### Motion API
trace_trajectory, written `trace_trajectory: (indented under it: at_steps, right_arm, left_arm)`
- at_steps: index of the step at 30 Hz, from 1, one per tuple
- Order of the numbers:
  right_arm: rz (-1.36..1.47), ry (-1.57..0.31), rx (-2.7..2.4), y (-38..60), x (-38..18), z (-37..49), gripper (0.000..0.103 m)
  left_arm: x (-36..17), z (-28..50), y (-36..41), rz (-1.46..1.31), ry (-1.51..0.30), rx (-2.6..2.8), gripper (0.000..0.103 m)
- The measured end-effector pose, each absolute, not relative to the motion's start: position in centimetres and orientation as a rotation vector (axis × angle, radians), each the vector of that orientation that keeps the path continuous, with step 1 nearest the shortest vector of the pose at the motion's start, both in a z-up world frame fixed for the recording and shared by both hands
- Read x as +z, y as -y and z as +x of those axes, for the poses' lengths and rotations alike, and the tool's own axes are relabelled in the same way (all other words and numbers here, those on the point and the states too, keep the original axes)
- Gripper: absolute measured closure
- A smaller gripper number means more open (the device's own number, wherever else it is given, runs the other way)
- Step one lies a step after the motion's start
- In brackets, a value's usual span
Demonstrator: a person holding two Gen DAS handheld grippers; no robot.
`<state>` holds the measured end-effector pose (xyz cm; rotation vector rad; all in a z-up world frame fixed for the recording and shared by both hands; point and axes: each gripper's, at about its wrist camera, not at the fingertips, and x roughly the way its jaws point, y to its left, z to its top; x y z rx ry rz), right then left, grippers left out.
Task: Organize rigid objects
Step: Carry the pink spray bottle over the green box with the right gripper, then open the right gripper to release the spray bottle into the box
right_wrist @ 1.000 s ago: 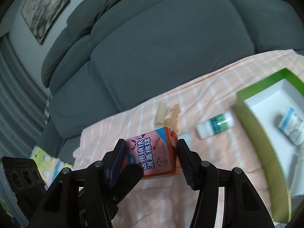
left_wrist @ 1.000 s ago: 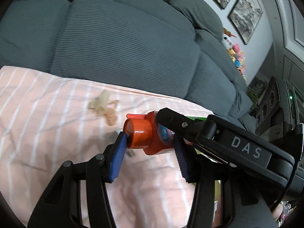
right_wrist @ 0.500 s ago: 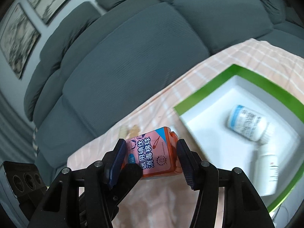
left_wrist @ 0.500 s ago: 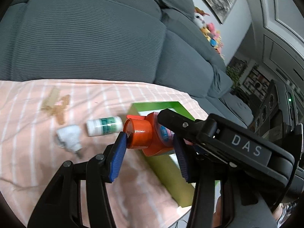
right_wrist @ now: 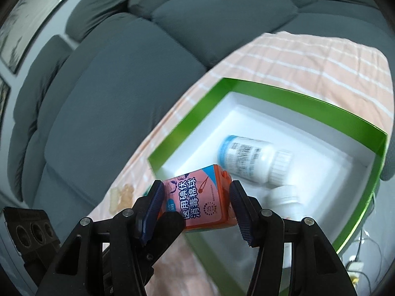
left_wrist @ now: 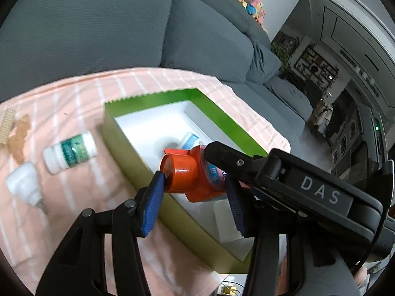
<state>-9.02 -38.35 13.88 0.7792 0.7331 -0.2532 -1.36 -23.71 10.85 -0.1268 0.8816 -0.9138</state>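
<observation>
An orange jar with a pink label is held between both grippers, above the near edge of a green box with a white inside. My left gripper is shut on the jar's cap end. My right gripper is shut on the jar's body. In the box lie a white bottle with a blue band and a second white bottle. A white bottle with a green label lies on the pink striped cloth left of the box.
A small white object, a tan piece and a pale comb-like piece lie on the cloth at the left. A grey sofa stands behind. The cloth's edge drops off at the right.
Both grippers have carried the orange jar rightward from over the cloth to over the green box. The box and its bottles have come into view below the jar.
</observation>
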Motion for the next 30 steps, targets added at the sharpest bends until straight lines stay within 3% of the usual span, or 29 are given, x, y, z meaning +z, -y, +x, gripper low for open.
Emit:
trace_trajectory:
  at_steps: [21, 30]
  right_arm:
    - [0.814, -0.765, -0.372, 40.2, 13.0, -10.1, 0.045]
    - [0.756, -0.728, -0.429, 39.3, 14.5, -10.6, 0.045]
  left_arm:
    - [9.6, -1.5, 25.7, -0.168, -0.937, -0.954, 0.055]
    - [10.0, -2.0, 24.4, -0.215, -0.945, -0.965, 0.048]
